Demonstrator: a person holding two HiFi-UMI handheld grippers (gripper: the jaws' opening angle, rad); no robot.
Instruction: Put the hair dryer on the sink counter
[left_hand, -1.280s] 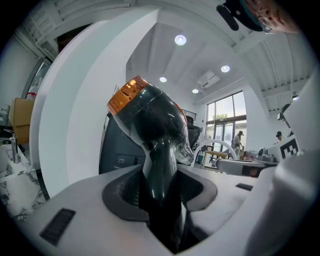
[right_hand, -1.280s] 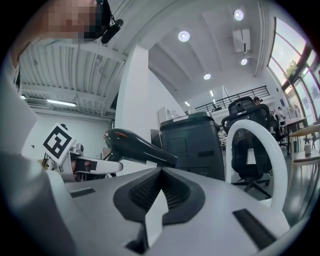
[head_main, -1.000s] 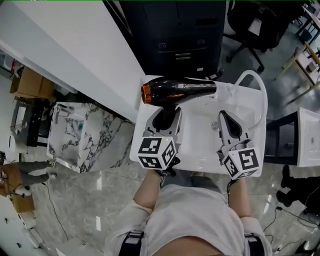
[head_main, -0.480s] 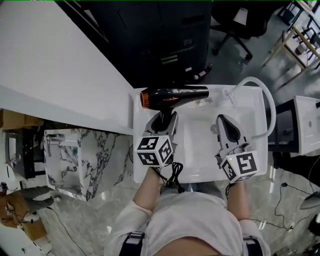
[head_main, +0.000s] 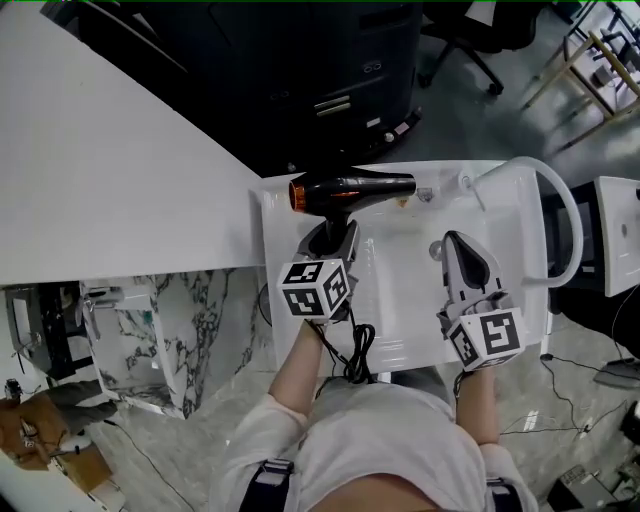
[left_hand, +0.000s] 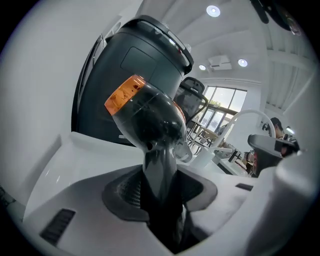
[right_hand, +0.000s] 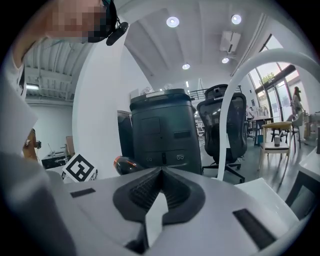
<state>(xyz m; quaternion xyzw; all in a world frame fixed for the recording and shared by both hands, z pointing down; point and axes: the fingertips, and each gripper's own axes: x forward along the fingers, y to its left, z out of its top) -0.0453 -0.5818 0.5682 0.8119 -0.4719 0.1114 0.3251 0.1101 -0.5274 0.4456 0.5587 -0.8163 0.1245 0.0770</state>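
The black hair dryer (head_main: 352, 190) with an orange rear ring lies level above the back left rim of the white sink (head_main: 400, 305). My left gripper (head_main: 335, 232) is shut on its handle. In the left gripper view the dryer (left_hand: 150, 112) stands up between the grey pads (left_hand: 127, 192), its handle gripped. Its black cord (head_main: 355, 345) hangs over the sink's front edge. My right gripper (head_main: 455, 245) hovers over the basin's right side, shut and holding nothing; its jaws (right_hand: 159, 187) meet at the tip. From there the dryer (right_hand: 127, 164) shows low at the left.
A white curved faucet pipe (head_main: 562, 225) arches over the sink's right end. A white counter (head_main: 100, 170) runs along the left. A black cabinet (head_main: 310, 60) and an office chair (head_main: 470, 45) stand behind the sink. A marble block (head_main: 170, 320) sits on the floor at the left.
The head view has swung, so the sink sits lower and more central. The dryer stays in my left gripper over the back left rim. The cord now shows at the front edge.
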